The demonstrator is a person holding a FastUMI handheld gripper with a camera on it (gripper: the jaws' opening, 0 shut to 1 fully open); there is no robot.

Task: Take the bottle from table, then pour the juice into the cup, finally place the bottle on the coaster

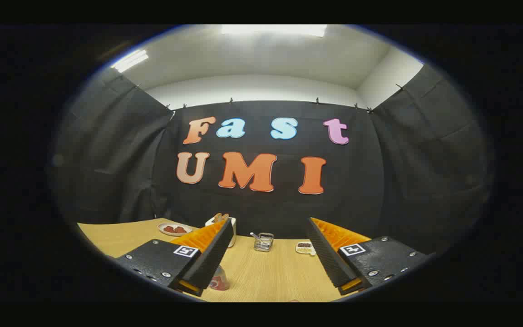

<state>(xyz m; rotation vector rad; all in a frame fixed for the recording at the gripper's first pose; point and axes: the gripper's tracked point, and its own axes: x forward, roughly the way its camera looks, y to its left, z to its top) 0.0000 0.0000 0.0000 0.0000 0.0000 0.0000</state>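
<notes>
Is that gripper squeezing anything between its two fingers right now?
No, the gripper is open, with bare wooden table between its fingers.

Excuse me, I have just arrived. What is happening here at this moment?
A person's handheld gripper hangs above a wooden table with its fingers wide open and nothing between them. Beyond the fingers, near the booth's black wall, stand a small wire basket, a plate with red pieces, a white container and a small flat dish. A small reddish object sits close under the left finger. Nothing is grasped yet.
</notes>
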